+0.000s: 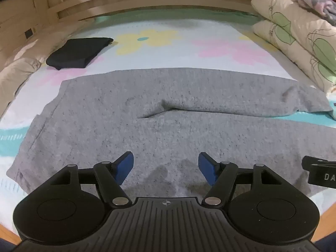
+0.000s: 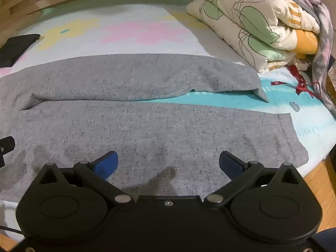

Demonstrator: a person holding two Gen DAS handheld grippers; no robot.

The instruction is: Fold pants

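Beyond pants, folded black garment, quilt

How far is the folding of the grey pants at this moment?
Done: the grey pants lie spread flat on the bed sheet, legs side by side. In hand: nothing; the left gripper and right gripper hover open above the near leg. Left: every fold. A black garment already lies folded.

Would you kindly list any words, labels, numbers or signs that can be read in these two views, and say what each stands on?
"DA": white letters on the black body of the right gripper, cut off at the left wrist view's right edge.
Red ribbon on the floral bedsheet: pale marks, too small to read.
Nothing else legible.
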